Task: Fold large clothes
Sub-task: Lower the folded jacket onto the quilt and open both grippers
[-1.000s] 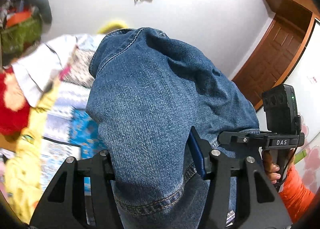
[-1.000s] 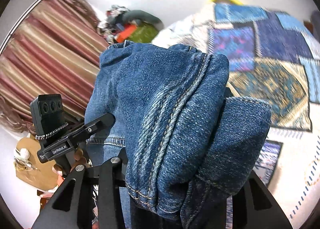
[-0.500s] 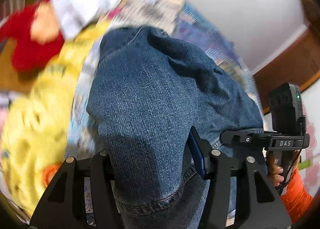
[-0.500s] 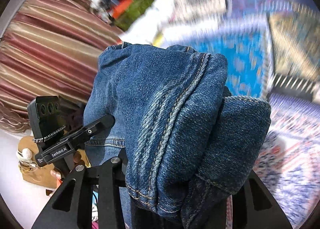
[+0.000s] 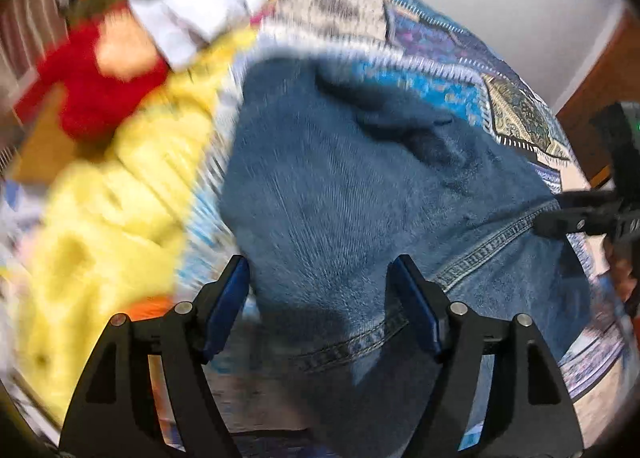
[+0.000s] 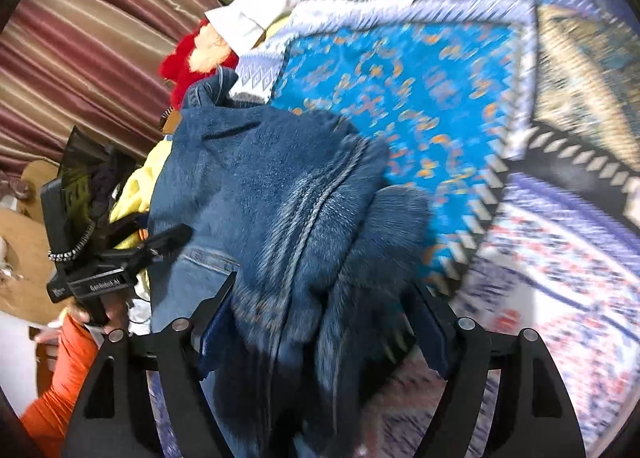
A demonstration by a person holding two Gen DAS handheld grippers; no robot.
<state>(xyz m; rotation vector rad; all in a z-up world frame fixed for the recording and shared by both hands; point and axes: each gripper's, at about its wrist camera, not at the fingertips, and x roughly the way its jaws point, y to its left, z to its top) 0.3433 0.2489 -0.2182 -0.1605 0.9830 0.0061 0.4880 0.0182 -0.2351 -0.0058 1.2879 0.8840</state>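
**Both grippers loosen on the jeans**

The left gripper [image 5: 320, 290] has just been opening: its jaws stand spread, the jeans [image 5: 360, 186] bunched between them, with a gap showing at the left pad. The right gripper [image 6: 320, 318] has likewise just been opening, its jaws apart around a thick fold of denim; motion blur hides whether the pads touch cloth. Ahead of both jaws the jeans lie on a patterned bedspread [image 6: 420, 70].
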